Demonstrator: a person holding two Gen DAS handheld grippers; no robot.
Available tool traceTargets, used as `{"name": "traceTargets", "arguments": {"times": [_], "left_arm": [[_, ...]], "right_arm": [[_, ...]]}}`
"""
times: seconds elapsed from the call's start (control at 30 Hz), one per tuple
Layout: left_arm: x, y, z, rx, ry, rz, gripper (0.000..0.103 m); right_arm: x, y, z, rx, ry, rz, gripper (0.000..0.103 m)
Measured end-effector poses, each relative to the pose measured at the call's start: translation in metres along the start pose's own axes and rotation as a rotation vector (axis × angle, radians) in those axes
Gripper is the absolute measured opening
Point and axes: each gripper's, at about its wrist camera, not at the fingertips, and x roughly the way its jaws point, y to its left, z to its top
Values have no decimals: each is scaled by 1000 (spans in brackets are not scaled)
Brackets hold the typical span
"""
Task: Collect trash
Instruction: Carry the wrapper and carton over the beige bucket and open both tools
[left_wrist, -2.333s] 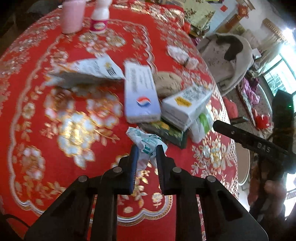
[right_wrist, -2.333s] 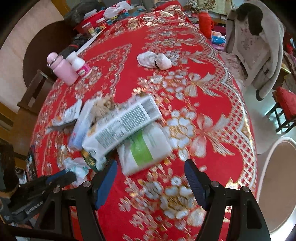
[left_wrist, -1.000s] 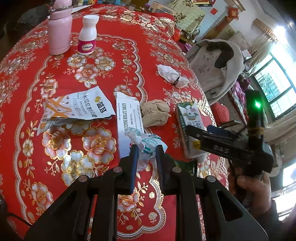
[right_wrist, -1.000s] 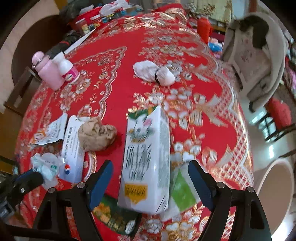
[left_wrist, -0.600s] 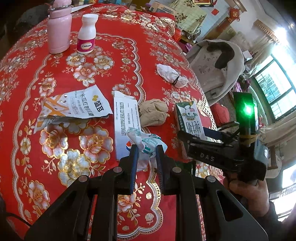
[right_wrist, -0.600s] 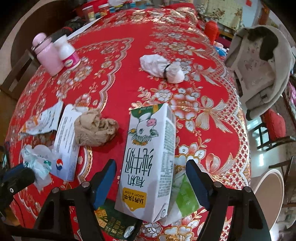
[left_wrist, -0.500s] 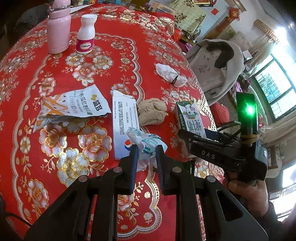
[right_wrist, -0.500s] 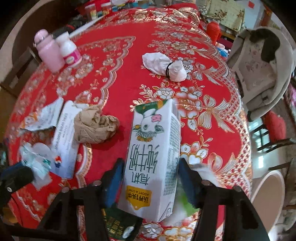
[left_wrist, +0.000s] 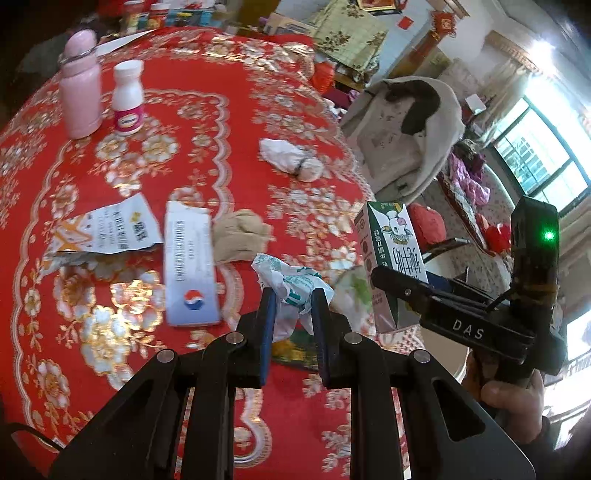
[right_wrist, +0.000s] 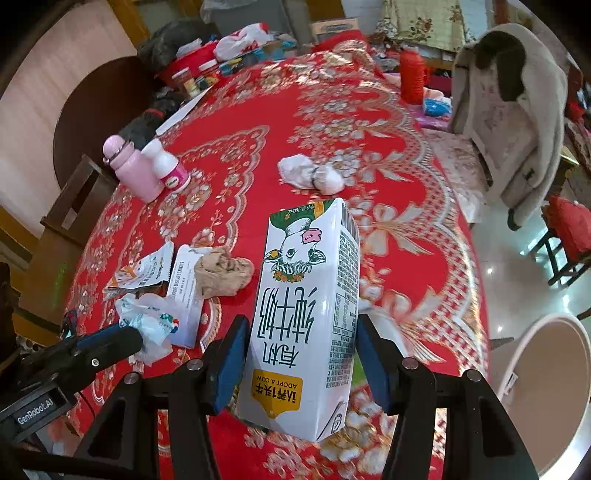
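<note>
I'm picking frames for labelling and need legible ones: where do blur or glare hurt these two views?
Left wrist view: window blown out at right, tablecloth motion-smeared; crumpled wrapper fairly sharp. Right wrist view: milk carton print crisp, tablecloth slightly smeared, edges bowed by fisheye.

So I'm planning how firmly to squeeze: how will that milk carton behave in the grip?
The milk carton looks like thin paperboard, so it probably dents under a firm squeeze. The right gripper pinches its lower half, so the top may tilt. Likely empty and light.
</note>
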Motion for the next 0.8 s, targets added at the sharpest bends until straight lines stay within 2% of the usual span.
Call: {"name": "traceTargets", "arguments": {"times": [0.4, 0.8], "left_arm": [[19, -74, -7, 112, 21, -25, 17], [52, -154, -17, 223, 68, -91, 17]], "right_arm": [[-43, -57, -30, 74, -48, -46, 56], [-88, -130, -65, 185, -82, -132, 56]]}}
